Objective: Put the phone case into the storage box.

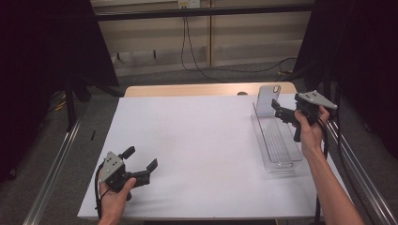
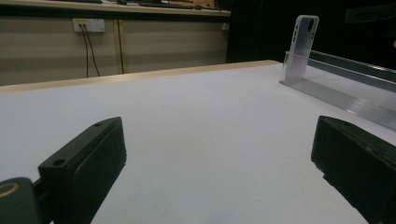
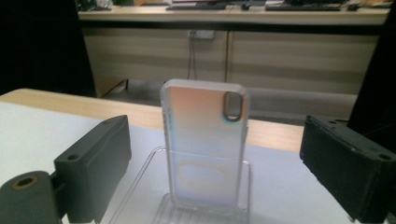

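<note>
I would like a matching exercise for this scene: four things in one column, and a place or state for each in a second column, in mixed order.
Things:
1. phone case
2. clear tray
3. left gripper
4. right gripper

Places or states:
a. open, low over the near left part of the table
b. lies along the right side of the table
c. stands upright at the far end of the tray
d. open, right beside the case

Pairs: 1-c, 2-b, 3-a, 4-d

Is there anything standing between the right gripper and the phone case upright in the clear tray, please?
Nothing visible does. The right gripper has its jaws open, with the phone case straight ahead between them, standing upright at the far end of the clear tray. The gap before it looks free.
</note>
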`<action>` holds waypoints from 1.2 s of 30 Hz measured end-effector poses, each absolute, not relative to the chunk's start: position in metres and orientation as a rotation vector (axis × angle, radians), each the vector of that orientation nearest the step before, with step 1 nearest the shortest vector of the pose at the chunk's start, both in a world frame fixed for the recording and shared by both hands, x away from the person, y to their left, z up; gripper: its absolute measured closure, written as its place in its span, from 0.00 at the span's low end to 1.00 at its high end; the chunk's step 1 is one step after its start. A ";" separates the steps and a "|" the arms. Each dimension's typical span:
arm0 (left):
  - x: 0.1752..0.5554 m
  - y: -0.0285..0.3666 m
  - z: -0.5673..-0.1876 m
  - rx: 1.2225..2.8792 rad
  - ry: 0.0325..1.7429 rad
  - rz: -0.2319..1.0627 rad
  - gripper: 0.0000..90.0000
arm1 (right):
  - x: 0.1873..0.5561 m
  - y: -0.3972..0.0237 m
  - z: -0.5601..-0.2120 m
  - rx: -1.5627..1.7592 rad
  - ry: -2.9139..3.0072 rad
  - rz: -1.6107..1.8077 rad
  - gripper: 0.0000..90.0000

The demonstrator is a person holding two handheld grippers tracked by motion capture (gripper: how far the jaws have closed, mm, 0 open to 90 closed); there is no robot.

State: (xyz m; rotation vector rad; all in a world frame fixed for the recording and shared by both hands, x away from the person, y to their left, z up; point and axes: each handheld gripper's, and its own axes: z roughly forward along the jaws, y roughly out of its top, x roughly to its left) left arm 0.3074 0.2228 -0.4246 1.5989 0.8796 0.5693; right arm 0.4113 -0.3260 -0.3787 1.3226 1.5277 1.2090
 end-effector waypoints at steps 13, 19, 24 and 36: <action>0.301 0.224 -0.421 1.577 0.854 0.584 0.04 | 0.375 -0.327 -0.372 1.270 1.587 1.275 0.01; 0.301 0.223 -0.422 1.575 0.871 0.593 0.04 | 0.362 -0.329 -0.371 1.274 1.558 1.296 0.02; 0.302 0.224 -0.423 1.586 0.872 0.601 0.04 | 0.352 -0.328 -0.377 1.261 1.532 1.277 0.01; 0.301 0.237 -0.425 1.577 0.923 0.630 0.04 | 0.316 -0.318 -0.385 1.212 1.540 1.275 0.00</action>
